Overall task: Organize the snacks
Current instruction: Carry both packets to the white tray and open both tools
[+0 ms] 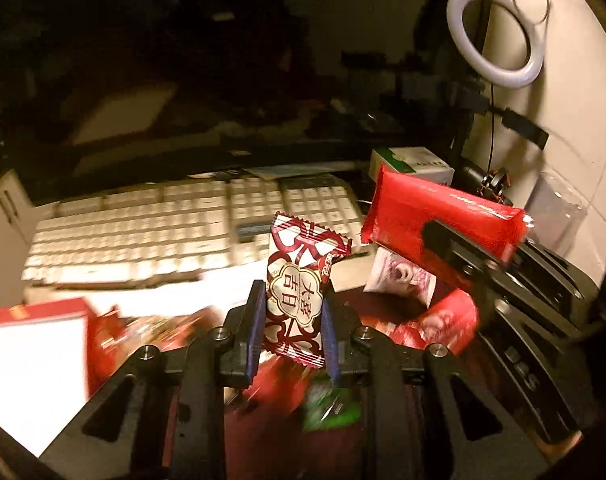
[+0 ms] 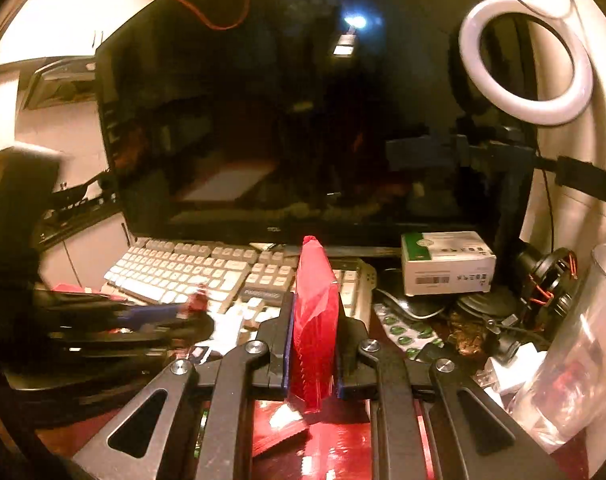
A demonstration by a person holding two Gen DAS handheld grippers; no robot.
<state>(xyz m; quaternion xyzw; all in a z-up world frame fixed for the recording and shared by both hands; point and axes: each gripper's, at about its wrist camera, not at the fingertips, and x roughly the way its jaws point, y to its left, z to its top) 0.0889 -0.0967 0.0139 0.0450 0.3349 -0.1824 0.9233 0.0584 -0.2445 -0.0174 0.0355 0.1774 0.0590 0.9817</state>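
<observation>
My left gripper (image 1: 292, 304) is shut on a red-and-white patterned candy packet (image 1: 299, 280) and holds it upright above the desk. My right gripper (image 2: 314, 312) is shut on a plain red snack packet (image 2: 315, 320), seen edge-on; the same red packet (image 1: 435, 212) shows in the left wrist view at the right, clamped in the right gripper's black fingers (image 1: 455, 240). More snacks lie below: a white-pink packet (image 1: 399, 276), a red packet (image 1: 447, 320) and a green one (image 1: 331, 408). The left gripper (image 2: 191, 312) appears blurred at the left of the right wrist view.
A white keyboard (image 1: 163, 236) and a dark monitor (image 2: 303, 120) stand behind. A red-and-white box (image 1: 35, 344) is at the left. A green-white carton (image 2: 447, 260), a ring light (image 2: 527, 60), a clear plastic cup (image 2: 583, 340) and green blister packs (image 2: 407, 332) crowd the right.
</observation>
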